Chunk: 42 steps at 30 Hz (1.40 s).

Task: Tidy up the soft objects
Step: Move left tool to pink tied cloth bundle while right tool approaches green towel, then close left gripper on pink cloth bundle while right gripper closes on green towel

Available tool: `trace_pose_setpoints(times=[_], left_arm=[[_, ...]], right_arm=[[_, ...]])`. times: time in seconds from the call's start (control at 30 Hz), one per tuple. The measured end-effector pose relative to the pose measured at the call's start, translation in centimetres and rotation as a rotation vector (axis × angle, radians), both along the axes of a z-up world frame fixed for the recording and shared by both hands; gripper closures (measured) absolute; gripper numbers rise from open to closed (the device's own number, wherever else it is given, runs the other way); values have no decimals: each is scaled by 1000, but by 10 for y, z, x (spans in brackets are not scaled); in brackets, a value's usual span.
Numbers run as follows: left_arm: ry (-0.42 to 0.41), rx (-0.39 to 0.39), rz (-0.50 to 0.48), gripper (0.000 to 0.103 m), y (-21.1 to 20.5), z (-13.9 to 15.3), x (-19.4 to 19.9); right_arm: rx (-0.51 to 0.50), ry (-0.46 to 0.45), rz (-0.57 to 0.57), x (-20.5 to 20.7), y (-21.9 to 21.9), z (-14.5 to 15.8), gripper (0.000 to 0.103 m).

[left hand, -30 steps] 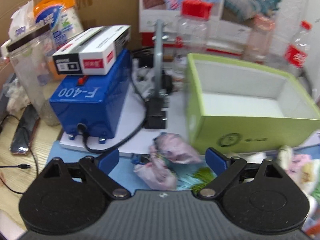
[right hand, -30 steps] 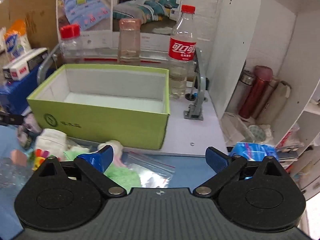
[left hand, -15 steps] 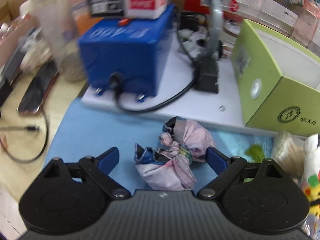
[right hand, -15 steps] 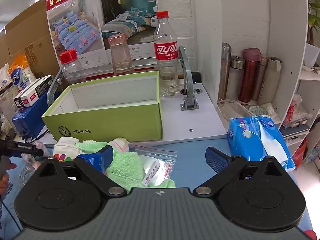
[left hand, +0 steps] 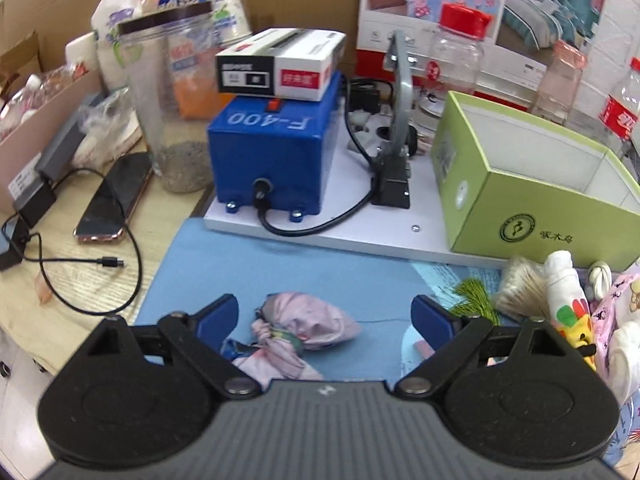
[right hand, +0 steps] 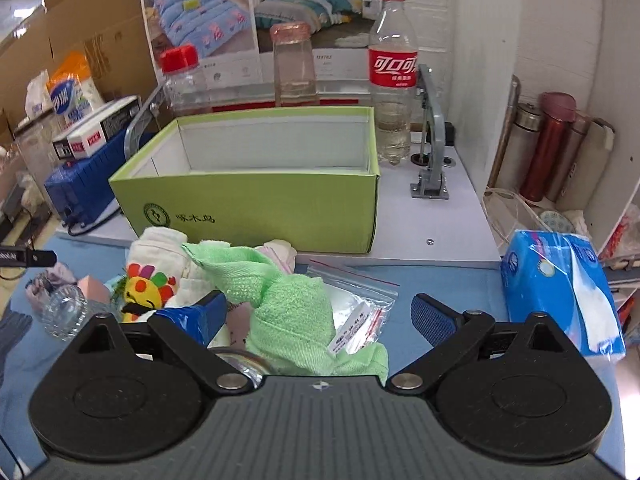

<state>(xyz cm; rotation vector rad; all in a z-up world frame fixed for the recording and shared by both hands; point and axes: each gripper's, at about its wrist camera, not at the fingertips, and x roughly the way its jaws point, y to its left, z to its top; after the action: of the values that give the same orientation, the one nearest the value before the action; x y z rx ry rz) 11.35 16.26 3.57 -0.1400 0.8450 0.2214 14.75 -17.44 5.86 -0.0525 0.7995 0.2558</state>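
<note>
- The knotted pink cloth bundle (left hand: 304,330) lies alone on the blue mat (left hand: 248,272), in front of the green box (left hand: 532,200) and off to its left; lying clear of other things, it looks like an easy first pick.
- The left gripper (left hand: 324,316) hangs over the bundle with its jaws released and wide. The blue pads stand either side of the cloth without touching it, so nothing is grasped yet.
- The green box stands open and empty on the white board (left hand: 352,236), its front wall facing the mat. It is likely the place meant for the soft things, set just behind them.
- The green towel (right hand: 288,304) lies crumpled in front of the box, at the near edge of a heap with a white printed cloth (right hand: 160,256) just left of it.
- The right gripper (right hand: 320,312) is also released, its jaws spread over the towel; the left pad sits close against the heap, but I judge it is gripping nothing.
- A zip bag (right hand: 356,300) lies under the towel's right side and could come up with it.
- A blue tissue pack (right hand: 560,284) lies well right of the box, apart from the heap.
- The blue F-400 machine (left hand: 272,160) stands on the board left of the box; its cable (left hand: 320,224) runs near the mat's far edge, clear of the bundle.
</note>
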Motion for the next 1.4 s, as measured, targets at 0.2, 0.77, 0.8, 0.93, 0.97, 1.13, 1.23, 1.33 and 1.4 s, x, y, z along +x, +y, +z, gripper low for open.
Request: trace_pose_setpoints(times=[0.2,0.77,0.8,0.93,0.97,1.13,1.23,1.33,1.4], left_arm=[[20,18,-14,11,0,-8,2],[28,7,58,11,19,-11,-6],[29,8,59,11,21,-11,-6],[36,11,69,11,28,-15,-6],[39,8,73,11,30,-16,-5],[49,-19,69,11,37,-22,-3],[47,-18,65,11,37,-23,-3],[46,-27,66,11,37,-22,-3],[40,-24,62,11,36,-20,-6]], right_arm=[[-21,123,-126,36,-40,-22,17],[265,82,-436,-3,-85,-50,17],[266,89,-451,5,-83,-53,17],[104,111,-467,22,-71,-66,17],[63,116,-469,20,-69,-67,16],[78,129,-481,-3,-84,-63,17],[38,135,-470,-21,-97,-59,16],[30,153,-479,-31,-101,-58,17],[-12,139,-470,-40,-95,-56,17]])
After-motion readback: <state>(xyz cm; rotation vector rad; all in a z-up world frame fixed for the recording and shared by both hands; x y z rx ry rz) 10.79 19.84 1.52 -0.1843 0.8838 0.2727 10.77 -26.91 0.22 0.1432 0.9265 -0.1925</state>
